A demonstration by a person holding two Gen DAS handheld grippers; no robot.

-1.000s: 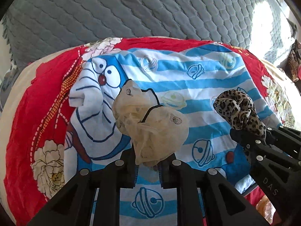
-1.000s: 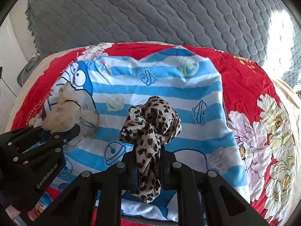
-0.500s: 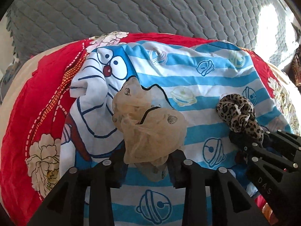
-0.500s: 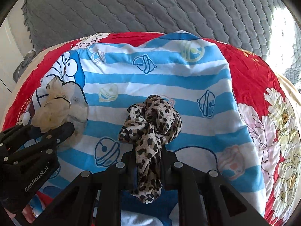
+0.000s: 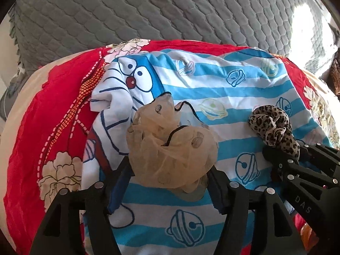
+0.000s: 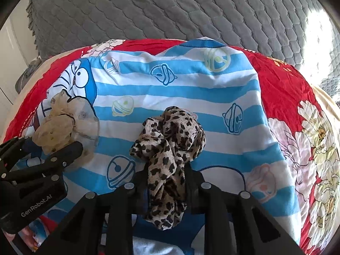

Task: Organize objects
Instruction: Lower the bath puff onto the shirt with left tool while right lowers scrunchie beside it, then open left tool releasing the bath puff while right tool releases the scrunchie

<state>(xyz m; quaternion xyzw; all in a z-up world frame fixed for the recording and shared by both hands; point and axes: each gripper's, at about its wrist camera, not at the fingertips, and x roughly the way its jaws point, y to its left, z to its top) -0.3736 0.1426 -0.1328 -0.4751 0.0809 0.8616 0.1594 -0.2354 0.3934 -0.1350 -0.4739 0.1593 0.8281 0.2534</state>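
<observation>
A sheer beige scrunchie (image 5: 170, 148) with a black elastic lies on the blue-and-white striped cartoon cloth (image 5: 223, 89). My left gripper (image 5: 167, 182) straddles it; its jaws are opening and stand wide at the scrunchie's sides. To its right, a leopard-print scrunchie (image 6: 174, 131) rests on the same cloth (image 6: 170, 89). Its tail hangs between the fingers of my right gripper (image 6: 166, 180), whose jaws are just beginning to open and still touch the fabric. The right wrist view also shows the beige scrunchie (image 6: 61, 127) at the left gripper (image 6: 51, 146).
The striped cloth lies over a red floral quilt (image 5: 53, 116) on a rounded heap. Behind it spreads a grey quilted bedspread (image 5: 148, 10), sunlit at the right. The red quilt with white flowers (image 6: 308, 138) continues to the right.
Both grippers came down closer to the striped cloth and the scrunchies settled on it. The left fingers spread wide apart around the beige scrunchie; the right fingers parted only slightly.
</observation>
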